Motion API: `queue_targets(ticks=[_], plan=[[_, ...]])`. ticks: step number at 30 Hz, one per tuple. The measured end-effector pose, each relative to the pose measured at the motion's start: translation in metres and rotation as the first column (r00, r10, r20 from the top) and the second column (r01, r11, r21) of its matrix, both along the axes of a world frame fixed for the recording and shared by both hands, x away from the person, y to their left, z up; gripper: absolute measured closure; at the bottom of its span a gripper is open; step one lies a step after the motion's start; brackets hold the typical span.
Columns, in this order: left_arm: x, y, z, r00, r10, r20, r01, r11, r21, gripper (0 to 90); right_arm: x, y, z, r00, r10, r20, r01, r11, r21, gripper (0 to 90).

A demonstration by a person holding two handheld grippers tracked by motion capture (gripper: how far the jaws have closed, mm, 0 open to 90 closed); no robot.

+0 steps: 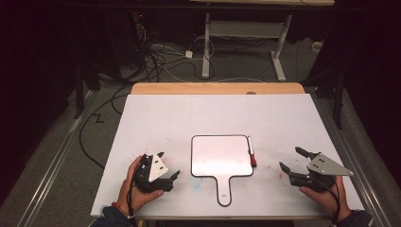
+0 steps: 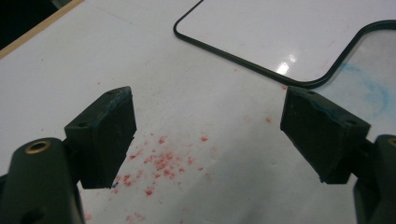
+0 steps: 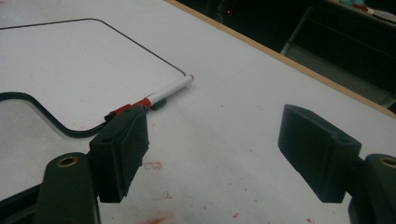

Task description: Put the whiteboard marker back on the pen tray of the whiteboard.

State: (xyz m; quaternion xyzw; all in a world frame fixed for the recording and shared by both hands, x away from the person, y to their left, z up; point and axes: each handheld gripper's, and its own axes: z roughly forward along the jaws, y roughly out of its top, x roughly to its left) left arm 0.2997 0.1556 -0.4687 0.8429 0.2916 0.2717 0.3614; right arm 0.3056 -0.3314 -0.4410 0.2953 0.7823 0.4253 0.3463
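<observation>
Marker (image 1: 251,151) lies left of right hand-held gripper (image 1: 294,163).

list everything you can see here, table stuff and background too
whiteboard: 1, white with black rim and a handle, middle of the table, handle toward the person
marker: 1, white barrel with red cap, lying along the whiteboard's right edge
table: 1, white top with wooden far edge, red smudges near the front
second table: 1, white frame, on the floor beyond
cables: several, black and white, on the floor behind
left tongs: 1, black with grey plate, jaws open and empty, left of the whiteboard
right tongs: 1, black with grey plate, jaws open and empty, right of the marker
hands: 2, at the near edge
</observation>
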Motion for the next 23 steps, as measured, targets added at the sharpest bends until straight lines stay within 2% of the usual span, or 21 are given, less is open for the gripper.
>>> queue_targets(ticks=[5, 23], plan=[[-0.0007, 0.0, 0.0007, 1.0, -0.003, 0.008, 0.003, 1.0, 0.008, 17.5, -0.0022, 0.0018, 0.0025, 0.9998, -0.002, 0.02, 0.002, 1.0, 0.0, 24.8], [0.0042, -0.0015, -0.0009, 1.0, -0.002, -0.004, 0.002, 0.9999, 0.016, 17.5, 0.0004, 0.0032, 0.0005, 0.9998, -0.004, 0.02, 0.004, 1.0, -0.027, 24.9]])
